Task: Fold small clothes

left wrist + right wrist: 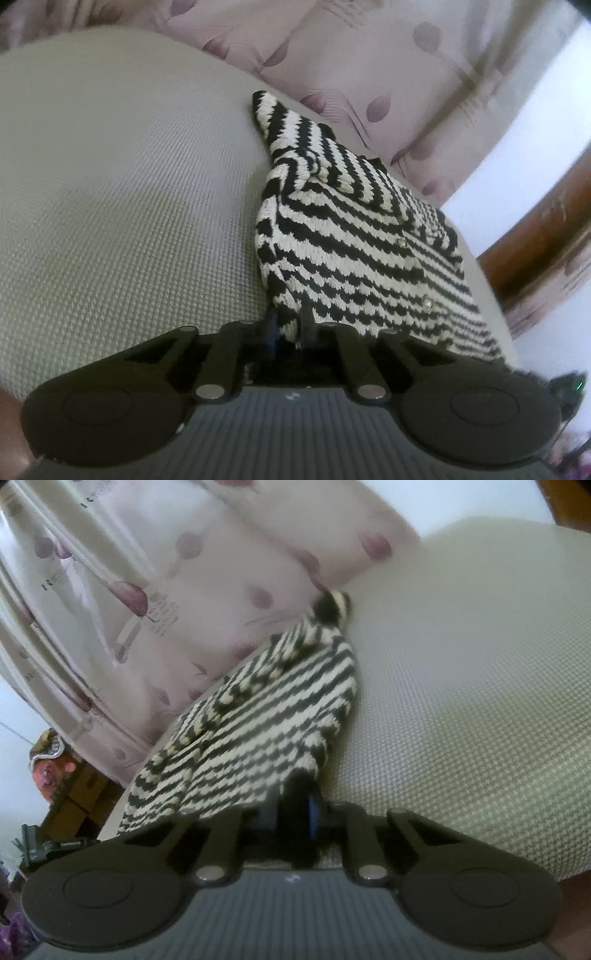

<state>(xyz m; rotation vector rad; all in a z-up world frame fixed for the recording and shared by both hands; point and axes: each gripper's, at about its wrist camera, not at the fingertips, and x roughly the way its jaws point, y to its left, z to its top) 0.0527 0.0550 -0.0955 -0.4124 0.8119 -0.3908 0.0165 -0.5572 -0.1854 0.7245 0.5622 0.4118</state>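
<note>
In the left wrist view, the left tool [287, 325] sits at the lower middle of the frame with its two fingers drawn narrow, pinching the near edge of a black-and-white striped knit garment [354, 236]. The garment spreads from the fingertips up and to the right across the frame, its far corner rising to a point near the upper middle. Small shiny buttons [402, 242] run along its right side. It lies on a pale grey woven surface [129, 184] that fills the left half of the picture. Behind it, along the top, hangs a pale curtain with purple flower prints [351, 66], and a brown wooden piece [546, 236] shows at the right edge.

In the right wrist view, somewhat blurred, the right tool [300, 805] is likewise nearly closed, its fingers gripping another edge of the striped knit garment [258, 731]. Here the cloth reaches from the fingertips up and left toward the middle of the frame, ending in a dark bunched tip. The pale grey woven surface [461, 701] covers the right half, and the curtain [166, 590] fills the upper left.
</note>
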